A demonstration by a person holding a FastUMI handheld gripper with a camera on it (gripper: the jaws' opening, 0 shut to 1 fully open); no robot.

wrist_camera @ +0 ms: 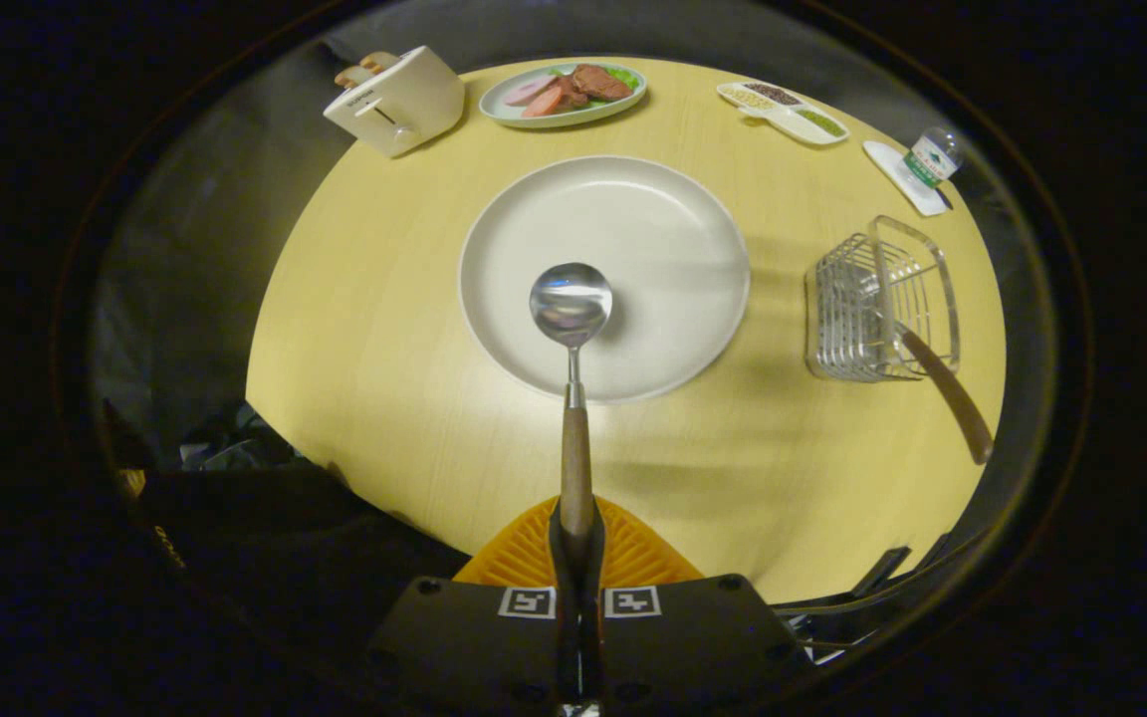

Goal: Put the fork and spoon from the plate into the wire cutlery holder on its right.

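Fingers (576, 558) clamped on spoon (572, 339), bowl seemingly above plate (693, 229), well apart from holder (877, 299).

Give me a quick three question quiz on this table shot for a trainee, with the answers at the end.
1. True or false: the gripper is shut on the spoon.
2. What does the wire cutlery holder already hold? A) a wooden-handled utensil B) nothing
3. Fill in: the spoon's bowl hangs above the empty ____.

Key: 1 true; 2 A; 3 plate.
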